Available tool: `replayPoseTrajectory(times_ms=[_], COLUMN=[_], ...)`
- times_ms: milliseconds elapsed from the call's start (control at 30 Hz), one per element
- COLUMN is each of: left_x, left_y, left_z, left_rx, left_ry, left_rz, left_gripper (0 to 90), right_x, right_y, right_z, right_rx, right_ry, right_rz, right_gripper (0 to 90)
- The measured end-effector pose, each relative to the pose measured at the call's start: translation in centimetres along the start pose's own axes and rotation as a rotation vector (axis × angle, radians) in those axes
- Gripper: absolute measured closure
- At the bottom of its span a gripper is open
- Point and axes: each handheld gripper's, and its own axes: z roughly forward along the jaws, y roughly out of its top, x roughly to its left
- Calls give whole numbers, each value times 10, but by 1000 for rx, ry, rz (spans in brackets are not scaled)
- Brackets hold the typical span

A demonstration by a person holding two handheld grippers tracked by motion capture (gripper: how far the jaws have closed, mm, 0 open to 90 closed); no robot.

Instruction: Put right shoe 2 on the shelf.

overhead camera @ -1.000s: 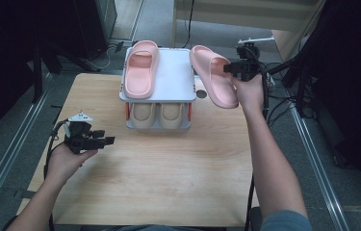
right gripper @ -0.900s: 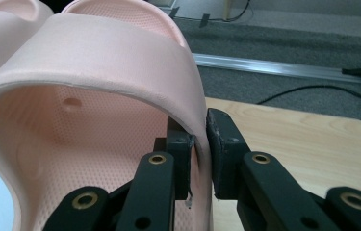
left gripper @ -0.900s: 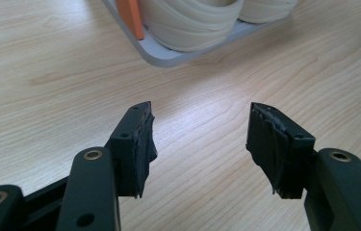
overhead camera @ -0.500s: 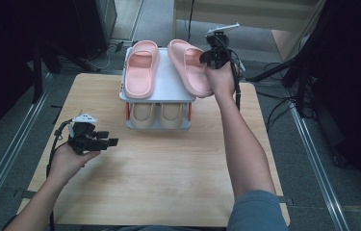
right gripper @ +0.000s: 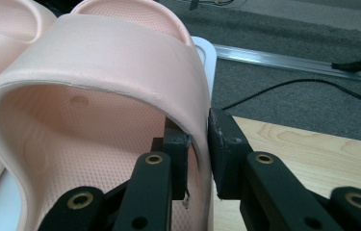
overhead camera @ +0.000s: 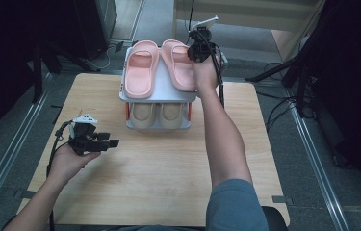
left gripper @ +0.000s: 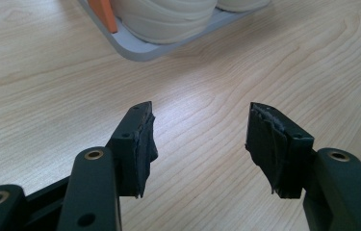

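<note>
Two pink slippers lie side by side on the top shelf of a small grey rack (overhead camera: 159, 91). My right gripper (overhead camera: 196, 52) is shut on the strap edge of the right pink slipper (overhead camera: 178, 65) (right gripper: 96, 77), one jaw inside the strap and one outside. The left pink slipper (overhead camera: 140, 70) lies free beside it. A pair of beige slippers (overhead camera: 159, 113) (left gripper: 163, 17) sits on the lower shelf. My left gripper (overhead camera: 106, 143) (left gripper: 199, 139) hovers open over the bare wooden table (overhead camera: 168, 168), front left of the rack, with nothing between its jaws.
The rack has orange side posts (left gripper: 103, 12) and stands at the table's far middle. Dark floor with cables (right gripper: 313, 86) and metal rails (overhead camera: 313, 159) surrounds the table. Bare wood lies in front of the rack.
My right gripper carried the right pink slipper leftward from beside the rack and brought it down onto the top shelf next to the other one. The left gripper barely moved.
</note>
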Motion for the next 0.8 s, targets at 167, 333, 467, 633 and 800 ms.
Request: replayPoseTrajectory(times_ms=[167,333,467,633,800], left_x=[-1,-1,-2,-3,-2], left_y=[0,0,0,0,0], left_z=[-1,0,1,2,2], left_rx=[-4,-2,5,8,3], left_ry=[8,10,13,17,26], left_rz=[8,2,3,9,5], left_gripper=[431,431,435,435,435], right_x=[6,1,-5,-14,-22], right_y=[-2,-8,-14,-20,-28], right_z=[1,-4,-13,-33,-49], right_rx=[6,-14,-40,-76,-117], right_ry=[0,88,124,190,272], right_rz=[-35,-16,-27,-32,-77], right_gripper=[761,679,669,693,845])
